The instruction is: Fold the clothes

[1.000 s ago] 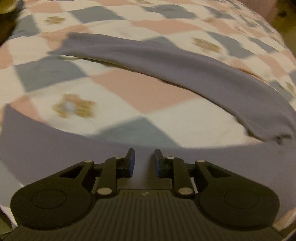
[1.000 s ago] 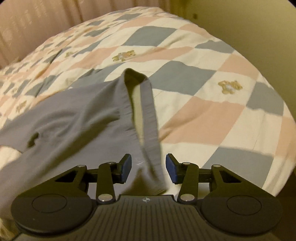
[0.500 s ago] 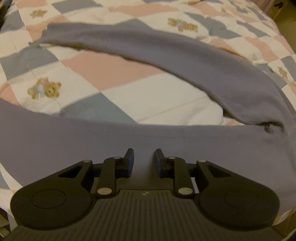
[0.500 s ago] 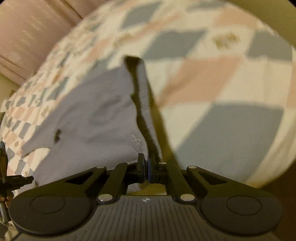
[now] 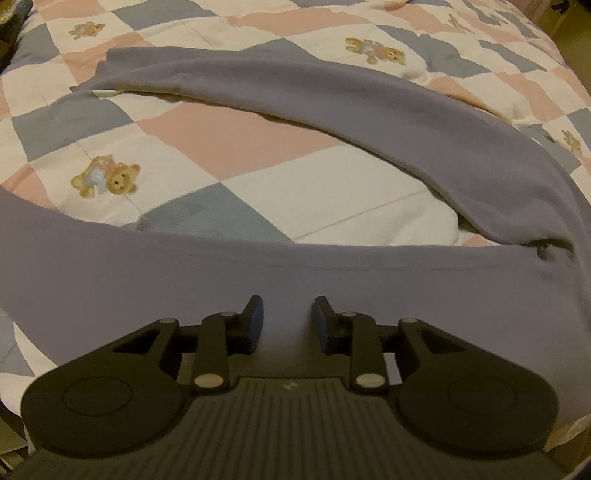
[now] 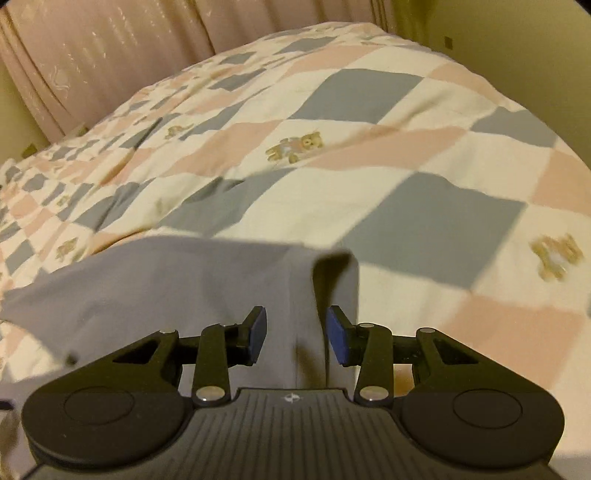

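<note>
A grey-lilac pair of soft trousers lies on a checked quilt point(image 5: 240, 144). In the left wrist view the far leg point(image 5: 332, 96) curves across the top. The near leg point(image 5: 147, 266) runs flat under my left gripper point(image 5: 288, 302). Its jaws are opening, a small gap apart above the flat cloth, and nothing is pinched. In the right wrist view the trousers' top end point(image 6: 166, 284) lies below my right gripper point(image 6: 297, 314). Those jaws are opening too, and an upright fold of the waistband point(image 6: 334, 280) stands between them, loose.
The quilt point(image 6: 369, 192) has pink, grey-blue and cream squares with teddy bears point(image 5: 110, 179) and stretches far beyond the trousers. A pink pleated curtain point(image 6: 110, 48) hangs behind the bed. A yellowish wall point(image 6: 517, 33) stands at the right, past the bed's edge.
The right gripper shut on the waistband fold half a second ago and now stands apart again, shifted along the bed. In the left view both legs lie straighter and its jaws are slightly wider.
</note>
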{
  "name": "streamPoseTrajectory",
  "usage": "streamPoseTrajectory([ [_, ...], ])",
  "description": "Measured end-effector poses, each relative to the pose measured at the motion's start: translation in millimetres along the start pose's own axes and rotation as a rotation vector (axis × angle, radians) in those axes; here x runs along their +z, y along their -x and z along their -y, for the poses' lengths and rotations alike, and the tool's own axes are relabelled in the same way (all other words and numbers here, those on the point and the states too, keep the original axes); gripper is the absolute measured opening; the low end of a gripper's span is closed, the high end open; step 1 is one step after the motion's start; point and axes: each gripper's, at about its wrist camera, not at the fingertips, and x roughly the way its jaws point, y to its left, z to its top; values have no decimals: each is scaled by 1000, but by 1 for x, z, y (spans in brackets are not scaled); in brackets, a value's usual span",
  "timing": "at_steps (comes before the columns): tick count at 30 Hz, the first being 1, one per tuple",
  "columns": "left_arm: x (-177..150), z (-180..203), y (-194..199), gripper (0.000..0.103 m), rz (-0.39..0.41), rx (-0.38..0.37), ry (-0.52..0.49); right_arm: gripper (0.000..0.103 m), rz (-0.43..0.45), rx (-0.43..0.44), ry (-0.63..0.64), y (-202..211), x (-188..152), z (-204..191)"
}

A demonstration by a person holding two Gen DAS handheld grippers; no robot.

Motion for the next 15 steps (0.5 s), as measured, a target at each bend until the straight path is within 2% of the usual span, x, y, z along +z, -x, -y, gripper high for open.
streamPoseTrajectory([
  [2,-1,-6,0,25,1,10,10,41,-29,-15,-38,-26,5,5],
  [3,-1,-9,0,25,4,18,15,11,-35,-13,-56,-35,5,9],
  [4,-2,-13,1,25,9,25,20,2,-23,-13,-70,-37,7,13],
  [5,-3,-17,2,25,15,31,25,1,-7,-14,-83,-38,10,16],
  [7,-6,-25,0,25,16,45,40,0,72,-67,-95,-31,16,25],
  [9,-9,-33,-3,25,13,60,53,0,91,-78,-139,-31,21,36],
  [12,-16,-41,-6,25,4,85,68,15,-19,-114,-86,-56,18,30],
  [13,-20,-46,-3,25,7,89,76,21,-25,-138,-75,-54,17,27],
  [14,-25,-52,3,26,16,92,89,50,-22,-165,-67,-50,16,24],
  [15,-31,-59,9,27,25,94,102,71,-20,-192,-59,-46,16,21],
])
